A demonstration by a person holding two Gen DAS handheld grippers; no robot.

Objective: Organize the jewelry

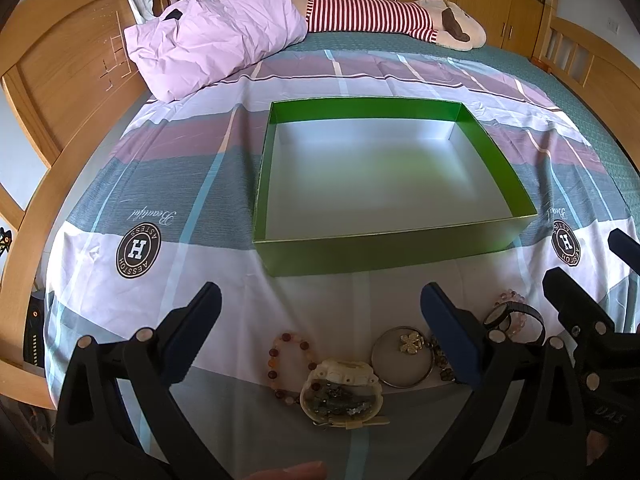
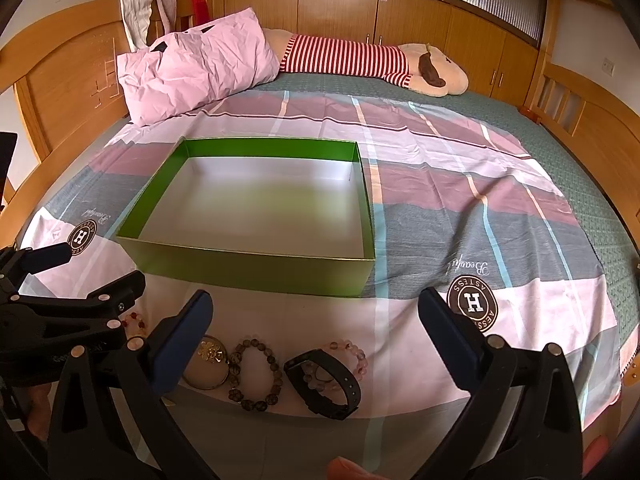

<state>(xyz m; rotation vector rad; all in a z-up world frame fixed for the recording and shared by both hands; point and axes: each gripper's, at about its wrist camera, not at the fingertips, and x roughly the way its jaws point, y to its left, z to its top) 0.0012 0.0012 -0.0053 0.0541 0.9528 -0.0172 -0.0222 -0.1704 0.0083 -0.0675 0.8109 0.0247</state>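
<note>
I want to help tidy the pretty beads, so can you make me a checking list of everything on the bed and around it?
Surface: bed sheet, striped pink, grey and white, with round H logos.
Job's things: green box, open and empty; in a row in front of it lie a reddish bead bracelet, white watch, round mirror with gold flower, dark bead bracelet, black watch and pink bead bracelet.
Clutter: pink pillow, striped plush toy.
Grippers: left gripper and right gripper both open, holding nothing.
Cables: nothing seen.
Surroundings: wooden headboard, wooden cabinets.
</note>
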